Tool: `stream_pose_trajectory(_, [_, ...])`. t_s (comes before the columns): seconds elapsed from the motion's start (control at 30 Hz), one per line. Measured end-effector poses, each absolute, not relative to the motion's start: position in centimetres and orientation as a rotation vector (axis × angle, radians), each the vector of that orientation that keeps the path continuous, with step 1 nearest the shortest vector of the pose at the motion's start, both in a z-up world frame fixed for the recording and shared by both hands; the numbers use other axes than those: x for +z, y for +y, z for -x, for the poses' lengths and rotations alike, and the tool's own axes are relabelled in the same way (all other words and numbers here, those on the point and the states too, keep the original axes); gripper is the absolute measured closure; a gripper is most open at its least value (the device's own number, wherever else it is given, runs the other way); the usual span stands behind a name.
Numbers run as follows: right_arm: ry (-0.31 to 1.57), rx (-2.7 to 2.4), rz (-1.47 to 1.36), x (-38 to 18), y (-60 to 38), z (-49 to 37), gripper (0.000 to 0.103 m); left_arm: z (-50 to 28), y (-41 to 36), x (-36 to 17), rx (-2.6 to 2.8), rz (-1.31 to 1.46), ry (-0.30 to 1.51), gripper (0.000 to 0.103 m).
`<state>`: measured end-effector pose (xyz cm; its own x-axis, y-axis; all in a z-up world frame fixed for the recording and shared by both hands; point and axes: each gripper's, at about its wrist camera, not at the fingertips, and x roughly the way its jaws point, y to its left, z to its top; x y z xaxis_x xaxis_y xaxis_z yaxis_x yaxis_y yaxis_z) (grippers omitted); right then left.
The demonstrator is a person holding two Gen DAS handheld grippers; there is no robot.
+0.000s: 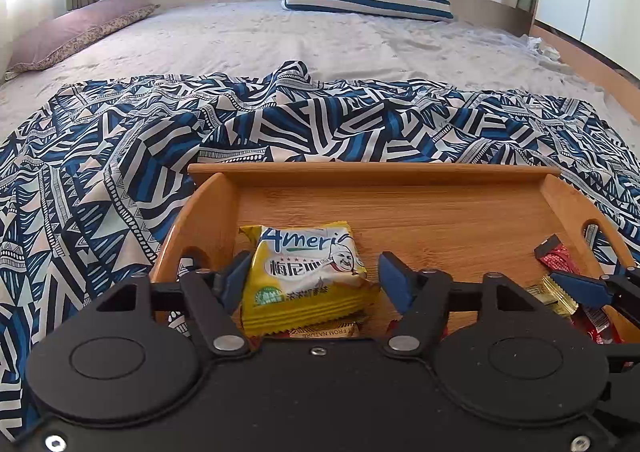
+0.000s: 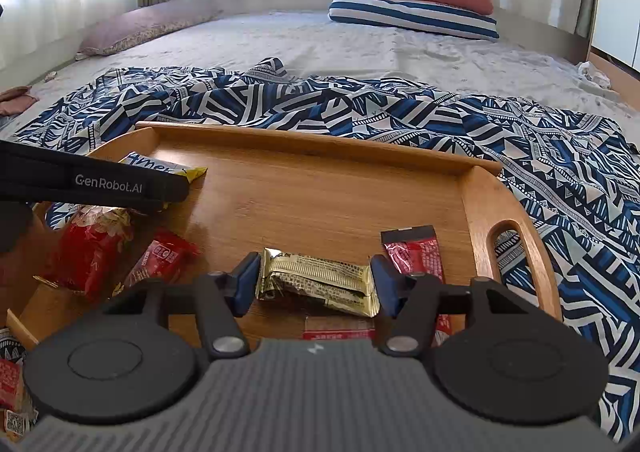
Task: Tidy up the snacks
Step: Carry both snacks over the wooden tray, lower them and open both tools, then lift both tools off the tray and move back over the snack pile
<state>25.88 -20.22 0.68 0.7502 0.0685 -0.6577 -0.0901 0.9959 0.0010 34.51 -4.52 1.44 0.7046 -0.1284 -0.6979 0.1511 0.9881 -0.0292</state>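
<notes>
Several snack packets point(image 2: 320, 280), seemingly six, lie in tray point(image 2: 508, 192)

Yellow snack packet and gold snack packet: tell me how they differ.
The yellow snack packet is broad, puffy and brightly printed; the gold snack packet is narrow, metallic and crumpled. The yellow one sits toward the wooden tray's left side between the left gripper's fingers, the gold one farther right between the right gripper's. Both lie sealed in the tray.
</notes>
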Motion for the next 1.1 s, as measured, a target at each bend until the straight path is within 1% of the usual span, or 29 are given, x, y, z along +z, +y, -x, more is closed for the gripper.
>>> stream_pose_trajectory(0.23, [0.714, 0.091, 0.023, 0.7, -20.0, -25.8, 0.032, -34.1, -4.4, 1.5, -0.157, -0.039, 0.766, 0.024])
stream_pose_trajectory(0.27, [0.713, 0.092, 0.022, 0.8, -20.0, -25.7, 0.028, -34.0, -4.4, 1.6, -0.159, -0.043, 0.762, 0.021])
stream_pose_trajectory(0.3, [0.712, 0.093, 0.021, 0.8, -19.9, -25.7, 0.028, -33.9, -4.4, 1.7, -0.160, -0.047, 0.757, 0.016])
stream_pose_trajectory(0.47, [0.707, 0.094, 0.024, 1.3, -19.8, -25.2, 0.023, -33.3, -4.5, 2.4, -0.156, -0.066, 0.736, 0.009])
stream_pose_trajectory(0.77, [0.672, 0.102, 0.035, 4.0, -20.1, -22.7, 0.016, -30.7, -4.0, 4.9, -0.173, -0.077, 0.697, 0.005])
stream_pose_trajectory(1.1, [0.624, 0.088, 0.025, 7.3, -20.7, -17.7, 0.012, -24.6, -2.5, 8.0, -0.169, -0.057, 0.661, 0.002])
